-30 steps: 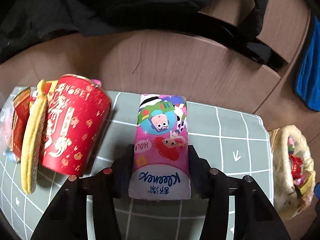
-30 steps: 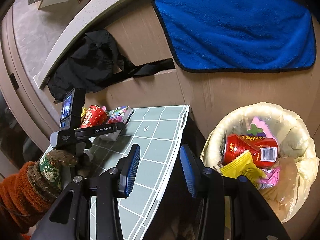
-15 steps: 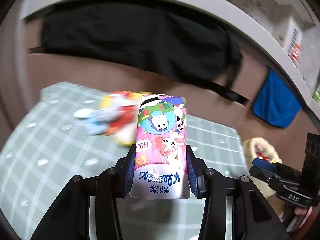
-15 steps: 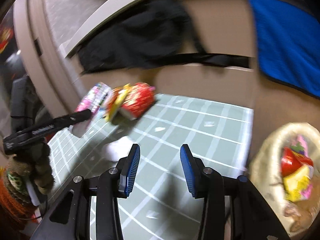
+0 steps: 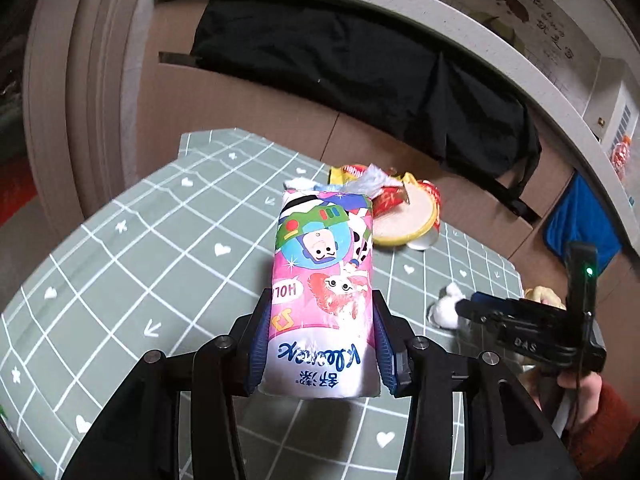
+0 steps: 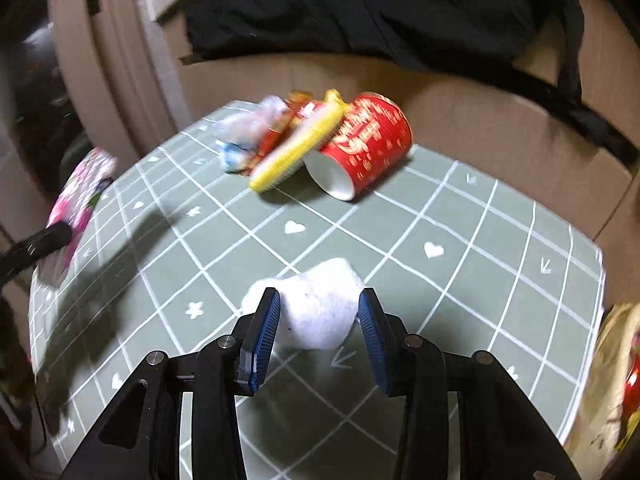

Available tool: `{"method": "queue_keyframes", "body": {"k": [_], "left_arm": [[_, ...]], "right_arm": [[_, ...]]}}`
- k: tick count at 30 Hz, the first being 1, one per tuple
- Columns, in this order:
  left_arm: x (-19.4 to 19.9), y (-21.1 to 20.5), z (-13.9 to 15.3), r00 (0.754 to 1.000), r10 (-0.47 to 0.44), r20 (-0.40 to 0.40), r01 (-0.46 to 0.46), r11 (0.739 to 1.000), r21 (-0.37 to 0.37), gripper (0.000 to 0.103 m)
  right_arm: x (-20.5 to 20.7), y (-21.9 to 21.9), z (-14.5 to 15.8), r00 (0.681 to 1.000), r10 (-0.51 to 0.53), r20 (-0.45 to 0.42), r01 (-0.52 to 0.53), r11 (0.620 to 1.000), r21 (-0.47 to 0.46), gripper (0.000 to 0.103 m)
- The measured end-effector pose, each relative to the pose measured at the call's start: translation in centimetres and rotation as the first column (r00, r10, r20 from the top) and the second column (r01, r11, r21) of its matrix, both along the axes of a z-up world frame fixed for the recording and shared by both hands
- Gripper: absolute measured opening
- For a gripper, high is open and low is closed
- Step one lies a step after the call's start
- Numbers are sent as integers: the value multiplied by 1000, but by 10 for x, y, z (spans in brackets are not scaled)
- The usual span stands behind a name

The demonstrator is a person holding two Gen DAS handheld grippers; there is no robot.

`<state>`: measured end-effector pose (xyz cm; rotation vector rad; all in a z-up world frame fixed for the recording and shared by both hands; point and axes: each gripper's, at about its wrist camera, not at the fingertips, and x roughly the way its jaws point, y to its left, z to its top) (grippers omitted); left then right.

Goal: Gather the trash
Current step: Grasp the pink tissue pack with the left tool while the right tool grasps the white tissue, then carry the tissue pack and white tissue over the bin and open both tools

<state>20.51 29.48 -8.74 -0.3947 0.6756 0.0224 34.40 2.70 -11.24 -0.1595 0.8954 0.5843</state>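
My left gripper (image 5: 320, 344) is shut on a pink cartoon-printed tissue pack (image 5: 324, 280), held above the green checked tablecloth (image 5: 160, 264). That pack also shows at the left edge of the right wrist view (image 6: 80, 196). My right gripper (image 6: 318, 316) is open and low over the table, with a white crumpled tissue wad (image 6: 316, 308) lying between its blue pads, not squeezed. In the left wrist view the right gripper (image 5: 468, 307) reaches in from the right at the wad (image 5: 446, 308). A red paper cup (image 6: 368, 148) lies on its side at the back, next to a yellow lid (image 6: 296, 148) and crumpled wrappers (image 6: 248, 132).
A bin lined with a yellowish bag (image 6: 612, 380) stands off the table's right edge with trash inside. Brown cardboard (image 6: 480, 120) draped with a black garment (image 6: 360, 8) rises behind the table. A blue towel (image 5: 580, 224) hangs at the far right.
My left gripper has carried the tissue pack away from the cup and back over the table. My right gripper has swung from the bin to the table and now straddles the white wad.
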Motion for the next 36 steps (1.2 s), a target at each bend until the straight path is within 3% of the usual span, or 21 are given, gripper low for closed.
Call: {"method": "queue_keyframes", "body": {"k": [7, 9, 10, 13, 14, 18, 22, 29, 36], "left_arm": [[4, -2, -10, 1000, -18, -22, 17, 998, -54, 46], [5, -6, -10, 999, -26, -24, 25, 998, -59, 46], [5, -7, -10, 999, -28, -25, 26, 998, -60, 46], [5, -12, -9, 999, -35, -28, 33, 997, -64, 46], [4, -15, -8, 999, -37, -29, 35, 998, -61, 46], [2, -20, -4, 999, -42, -27, 40, 998, -49, 46], [2, -28, 4, 999, -46, -14, 45, 998, -38, 46], [10, -58, 32, 996, -81, 43, 81, 997, -10, 46], [22, -121, 88, 973, -154, 174, 136, 985, 109, 46]], "right_arm": [[-3, 18, -6, 999, 47, -9, -47, 999, -16, 40], [-1, 19, -9, 996, 73, -50, -72, 997, 16, 53], [0, 22, -15, 992, 93, -91, -91, 996, 18, 52], [-11, 32, -14, 995, 98, -1, -98, 992, -80, 39], [-14, 33, -13, 995, 100, 20, -98, 991, -87, 27], [-21, 24, -2, 994, 102, 48, -102, 995, -13, 19], [-31, 9, 25, 987, 105, 122, -111, 993, 45, 18], [-39, -22, 62, 986, 55, 157, -69, 994, 87, 18], [-56, -71, 102, 965, -34, 259, 1, 992, 127, 18]]}}
